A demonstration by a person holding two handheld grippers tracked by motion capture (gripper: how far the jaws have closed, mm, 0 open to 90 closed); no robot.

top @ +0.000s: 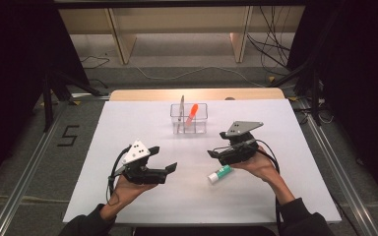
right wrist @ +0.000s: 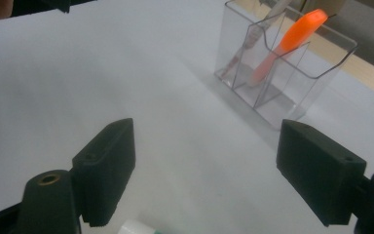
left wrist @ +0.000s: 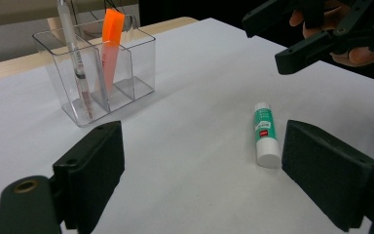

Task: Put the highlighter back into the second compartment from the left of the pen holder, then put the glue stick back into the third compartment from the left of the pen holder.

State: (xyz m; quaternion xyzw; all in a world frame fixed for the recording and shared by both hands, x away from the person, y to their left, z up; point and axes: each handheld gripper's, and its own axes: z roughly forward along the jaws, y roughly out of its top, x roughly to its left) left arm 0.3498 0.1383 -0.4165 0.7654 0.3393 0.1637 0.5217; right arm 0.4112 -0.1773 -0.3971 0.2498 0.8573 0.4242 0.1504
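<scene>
White table [top: 128, 128] on a wood top — grey floor [top: 39, 162], dark room.

Two black handheld grippers, left gripper [top: 166, 164] and right gripper [top: 217, 145], each with blocky matte jaws, grey three-cornered top plate with dark dots, trailing black cable. Dark sleeves [top: 302, 215] at wrists.

1. A white counter [top: 138, 128] with a bare wooden strip [top: 197, 94] along its far edge.
2. A clear plastic organizer [top: 189, 118] with three compartments stands toward the far side of the counter.
3. An orange highlighter [top: 192, 114] leans in its middle compartment.
4. A slim pen [top: 181, 109], perhaps clear-barrelled, stands nearly upright in an end compartment.
5. A green-and-white glue stick [top: 220, 173] lies on its side nearer the person, well apart from the organizer.
6. Black cables [top: 270, 46] trail over the floor beyond the counter.
</scene>
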